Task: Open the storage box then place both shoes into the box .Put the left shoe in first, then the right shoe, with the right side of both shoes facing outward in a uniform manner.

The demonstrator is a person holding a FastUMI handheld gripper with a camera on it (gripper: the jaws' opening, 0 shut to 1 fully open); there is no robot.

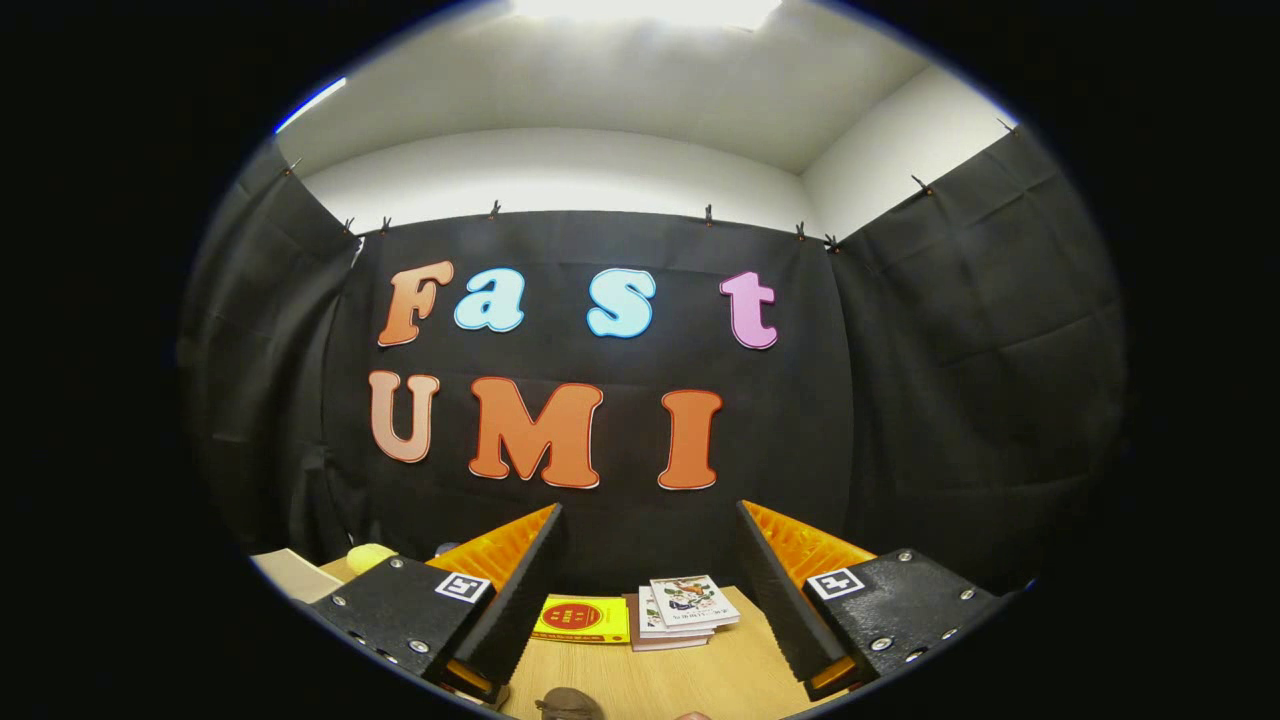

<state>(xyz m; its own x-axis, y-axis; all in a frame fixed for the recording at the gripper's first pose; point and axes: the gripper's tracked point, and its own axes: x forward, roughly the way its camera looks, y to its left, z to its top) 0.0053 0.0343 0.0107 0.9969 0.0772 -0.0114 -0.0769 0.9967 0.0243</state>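
Note:
My gripper (pixel 650 530) is held level above a wooden table (pixel 720 670), its two black-and-orange fingers (pixel 520 570) spread wide apart with nothing between them. Close under the fingers, at the table's near side, a small dark brown rounded thing (pixel 568 703) pokes into view; it may be the tip of a shoe, but I cannot tell. A sliver of another reddish thing (pixel 690 716) sits just to its right.
Beyond the fingers, at the table's far side against the black cloth wall, lie a yellow book (pixel 582 618) and a small stack of illustrated booklets (pixel 685 608). Behind the left finger are a yellow rounded object (pixel 368 556) and a pale board or box edge (pixel 290 575).

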